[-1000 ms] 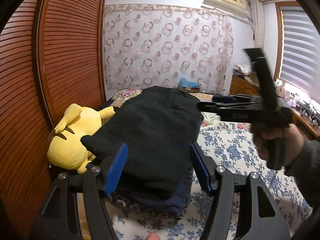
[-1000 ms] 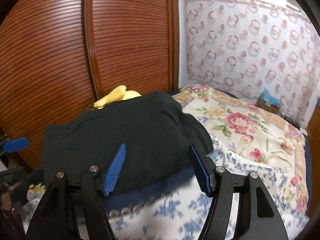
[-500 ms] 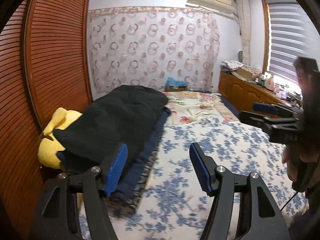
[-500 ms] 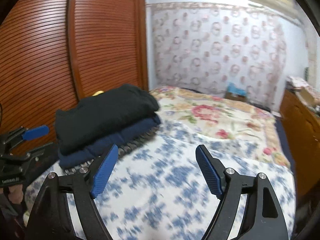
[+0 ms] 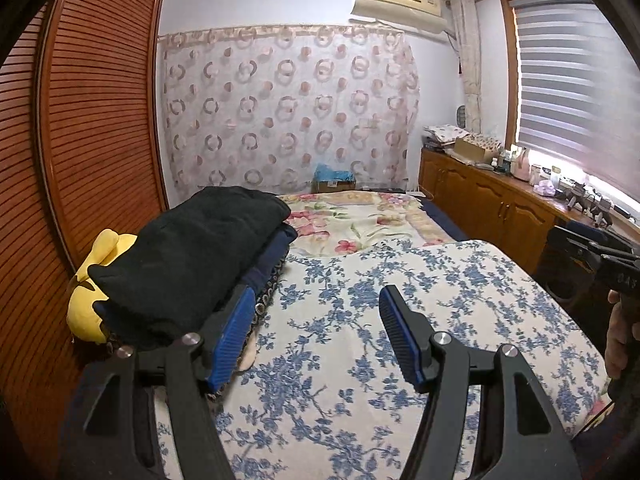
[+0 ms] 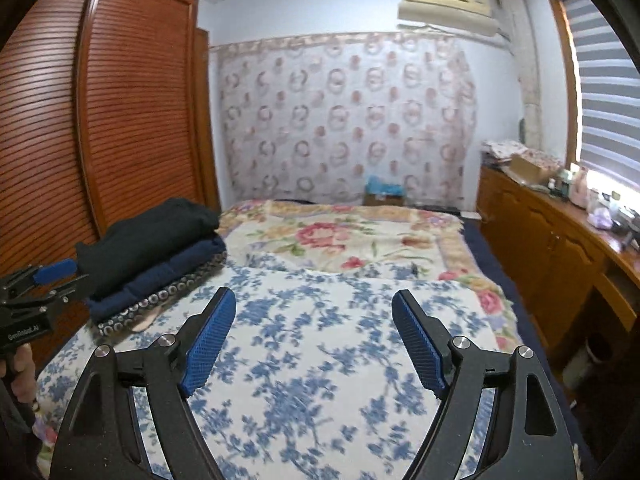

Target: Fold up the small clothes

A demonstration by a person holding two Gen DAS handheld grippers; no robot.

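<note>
Both grippers had drawn back from the pile. Left wrist view: the left gripper (image 5: 316, 336) hung fingers apart, empty, beside the folded black garment (image 5: 192, 256) topping the stack on the bed (image 5: 460, 292). Right wrist view: the right gripper (image 6: 314, 336) gaped empty, the stack (image 6: 152, 256) well left.

Left gripper (image 5: 316, 338), right gripper (image 6: 314, 338): black frames, silver screws, ribbed blue finger pads (image 5: 234, 336). "GenRobot.AI" printed white on the left one; bare skin seen at handles.
</note>
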